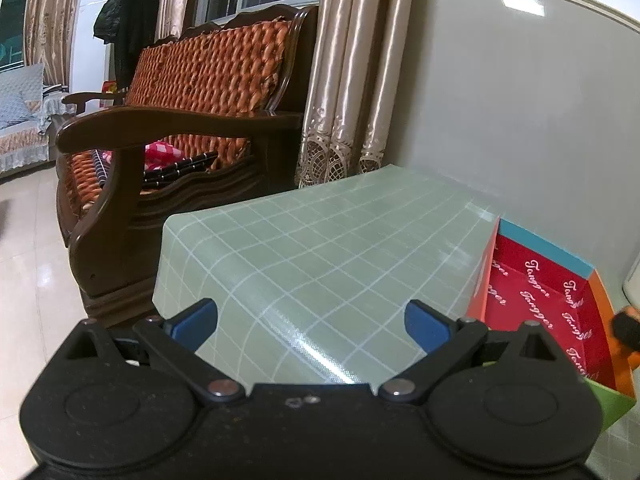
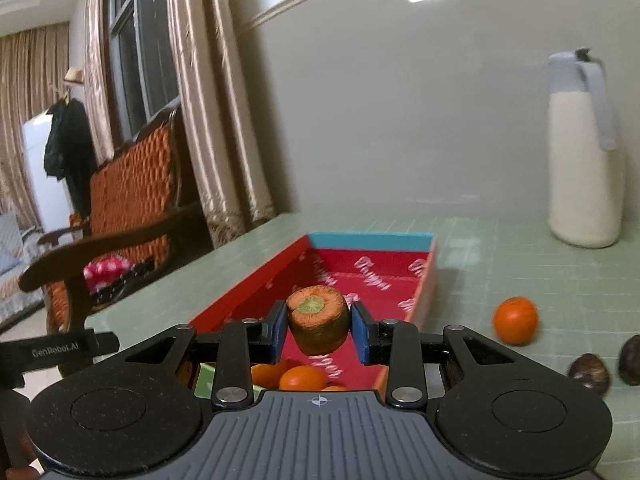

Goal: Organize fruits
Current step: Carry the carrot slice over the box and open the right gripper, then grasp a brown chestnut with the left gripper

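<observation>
My right gripper (image 2: 319, 330) is shut on a carrot (image 2: 318, 318), stem end facing me, held over the red-lined cardboard box (image 2: 372, 280). Oranges (image 2: 302, 378) lie in the box's near end under the gripper. One orange (image 2: 515, 320) sits on the green checked tablecloth right of the box. My left gripper (image 1: 311, 326) is open and empty above the tablecloth (image 1: 320, 240), left of the same box (image 1: 548, 300). The right gripper's dark tip with the carrot shows blurred at that view's right edge (image 1: 626, 330).
Two dark round fruits (image 2: 590, 372) lie on the cloth at the right. A cream jug with a grey lid (image 2: 584, 152) stands at the back right by the wall. A wooden sofa (image 1: 180, 120) stands left of the table, curtains behind it.
</observation>
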The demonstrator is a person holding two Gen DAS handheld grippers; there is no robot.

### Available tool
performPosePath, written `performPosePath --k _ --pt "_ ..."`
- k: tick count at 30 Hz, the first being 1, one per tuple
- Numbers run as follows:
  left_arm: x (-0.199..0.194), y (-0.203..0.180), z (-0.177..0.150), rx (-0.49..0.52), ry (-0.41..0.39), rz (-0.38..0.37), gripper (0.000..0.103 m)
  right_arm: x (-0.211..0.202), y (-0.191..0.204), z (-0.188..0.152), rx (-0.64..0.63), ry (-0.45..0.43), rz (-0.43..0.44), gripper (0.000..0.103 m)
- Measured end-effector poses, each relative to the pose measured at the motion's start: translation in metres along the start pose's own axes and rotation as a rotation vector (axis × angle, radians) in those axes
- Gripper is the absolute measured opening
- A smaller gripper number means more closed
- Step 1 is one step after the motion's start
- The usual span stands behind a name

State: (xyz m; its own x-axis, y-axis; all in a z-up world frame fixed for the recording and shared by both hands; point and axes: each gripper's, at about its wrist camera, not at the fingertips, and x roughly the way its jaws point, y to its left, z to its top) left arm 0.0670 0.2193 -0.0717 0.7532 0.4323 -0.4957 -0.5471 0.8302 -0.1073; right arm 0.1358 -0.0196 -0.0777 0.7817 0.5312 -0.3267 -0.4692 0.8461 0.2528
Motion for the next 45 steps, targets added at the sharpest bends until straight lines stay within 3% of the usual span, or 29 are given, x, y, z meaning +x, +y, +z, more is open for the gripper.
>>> performPosePath --k 7,9,10,12,23,24,26,30,33,40,45 --pt "0.001 0.004 0.001 -0.017 0.009 -0.003 0.094 0.018 0.012 -0.005 -0.017 0.063 0.016 0.035" --pt "0.001 0.003 0.001 -0.014 0.007 -0.001 0.094 0.02 0.012 -0.005 -0.01 0.079 0.039 0.047" --pt "0.001 0.003 0.001 -0.012 0.005 0.0 0.094 0.019 0.013 -0.005 -0.011 0.068 0.036 0.065" --pt "0.0 0.003 0.0 -0.012 0.003 -0.001 0.095 0.012 0.016 -0.004 -0.024 0.031 0.022 0.083" --pt "0.0 -0.006 -0.002 0.013 0.004 0.001 0.095 -0.025 0.006 0.01 -0.015 -0.041 0.011 0.084" --pt "0.0 -0.008 -0.002 0.019 0.0 0.001 0.095 -0.031 0.004 0.011 -0.021 -0.052 0.003 0.086" --pt "-0.002 -0.014 -0.004 0.037 -0.013 0.001 0.095 -0.044 -0.002 0.011 -0.03 -0.087 -0.033 0.1" --pt "-0.009 -0.032 -0.007 0.088 -0.049 -0.014 0.095 -0.071 -0.023 0.008 -0.05 -0.161 -0.151 0.103" --pt "-0.019 -0.053 -0.012 0.133 -0.088 -0.069 0.095 -0.087 -0.046 0.002 -0.039 -0.196 -0.271 0.103" --pt "-0.055 -0.123 -0.035 0.323 -0.227 -0.278 0.096 -0.109 -0.107 -0.013 0.077 -0.188 -0.734 0.103" --pt "-0.08 -0.176 -0.052 0.446 -0.238 -0.469 0.096 -0.125 -0.136 -0.026 0.122 -0.184 -1.104 0.103"
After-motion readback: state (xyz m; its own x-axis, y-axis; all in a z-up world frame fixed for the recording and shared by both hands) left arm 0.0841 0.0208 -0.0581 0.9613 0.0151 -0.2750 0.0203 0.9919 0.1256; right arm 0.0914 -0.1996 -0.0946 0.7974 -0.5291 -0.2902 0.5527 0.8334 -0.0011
